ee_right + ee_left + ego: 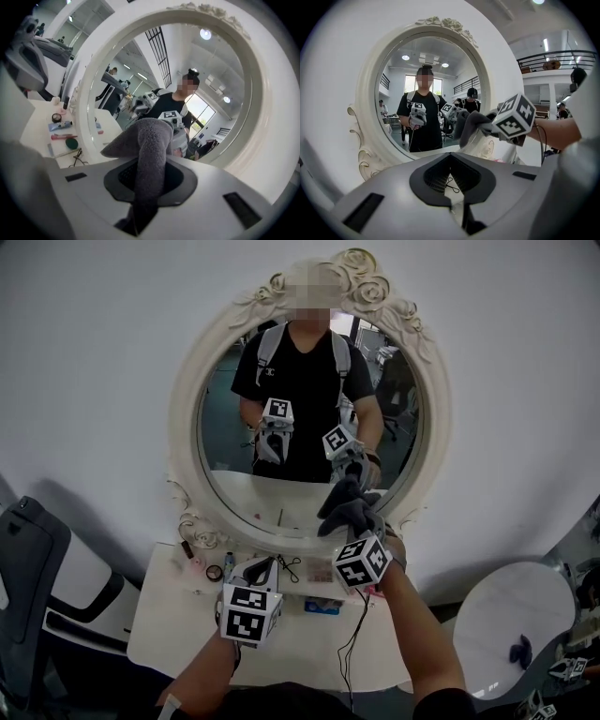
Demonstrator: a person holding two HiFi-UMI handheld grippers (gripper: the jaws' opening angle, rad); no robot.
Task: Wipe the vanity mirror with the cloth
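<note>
**At five o'clock on the glass: cloth clamped, left tool empty**

On the white dressing table the oval vanity mirror is standing upright against the wall, its cream frame carrying carved roses at twelve o'clock. We are holding the right gripper up toward the mirror's five o'clock edge. Its jaws are clamping tight on a grey cloth. From the right gripper view, that cloth is rising between the jaws and flopping over toward nine o'clock in a thick fold. The cloth's top is sitting right at the lower rim of the glass, beside its own reflection. We cannot tell whether it is actually touching the glass.

We are carrying the left gripper lower, at eight o'clock from the right one, above the tabletop and apart from the glass. Its jaws are sitting drawn together, leaving only a thin slit between them, and they are gripping nothing. Through that slit the left gripper view is showing only white tabletop.

A small round container and a tube are lying among other small toiletries at the mirror's six to seven o'clock foot. A black cable is trailing from the right gripper down across the table. A round white side table is standing at four o'clock in the head view, and a dark chair is standing at eight o'clock.
</note>
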